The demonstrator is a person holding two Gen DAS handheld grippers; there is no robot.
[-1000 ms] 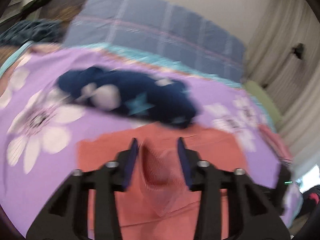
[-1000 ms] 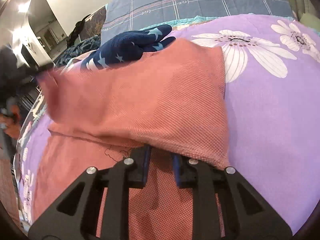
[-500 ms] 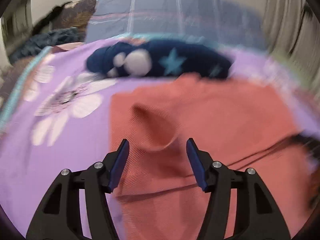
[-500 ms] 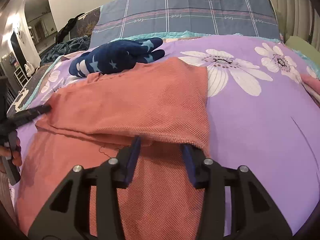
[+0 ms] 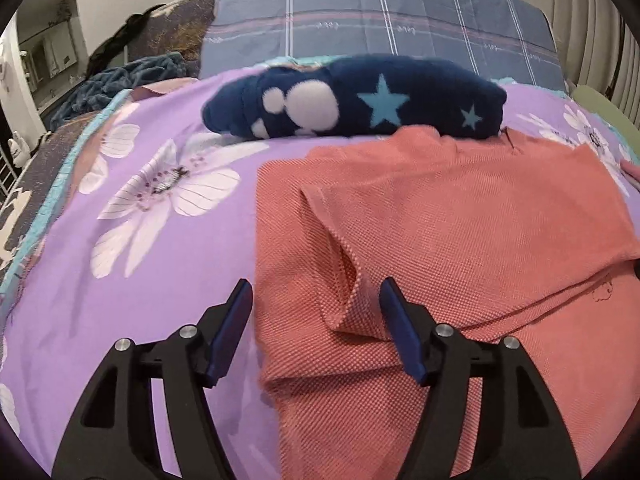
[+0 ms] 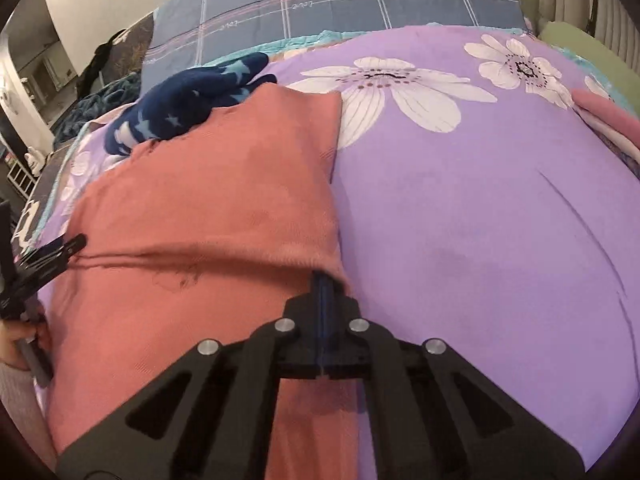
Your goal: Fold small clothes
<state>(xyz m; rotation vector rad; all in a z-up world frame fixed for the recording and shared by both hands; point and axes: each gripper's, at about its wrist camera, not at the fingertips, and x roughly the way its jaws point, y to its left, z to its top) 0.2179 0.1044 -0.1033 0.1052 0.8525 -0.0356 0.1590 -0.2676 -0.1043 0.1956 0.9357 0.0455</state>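
Note:
A coral knit garment [image 5: 460, 220] lies folded over on the purple flowered bedsheet [image 5: 140, 240]. My left gripper [image 5: 315, 284] straddles its left edge, jaws opening wide; a small pucker of cloth stands between them, untouched by the pads. In the right wrist view the garment [image 6: 208, 200] fills the left half. My right gripper [image 6: 322, 276] is shut, its tips tucked under the folded layer's right corner; I cannot tell whether cloth is pinched. The left gripper [image 6: 52, 256] shows at the garment's far left edge, held by a hand [image 6: 12, 340].
A rolled navy garment with stars and white spots [image 5: 360, 100] lies just behind the coral one, touching its far edge. A blue plaid quilt [image 5: 380, 12] lies at the head of the bed. A pink folded item [image 6: 608, 116] sits at the right edge. Teal blanket [image 5: 112, 84] at the far left.
The lifted top layer has been laid down flat. My left jaws have let the cloth go and spread. My right jaws opened, slid right along the fold edge, then shut.

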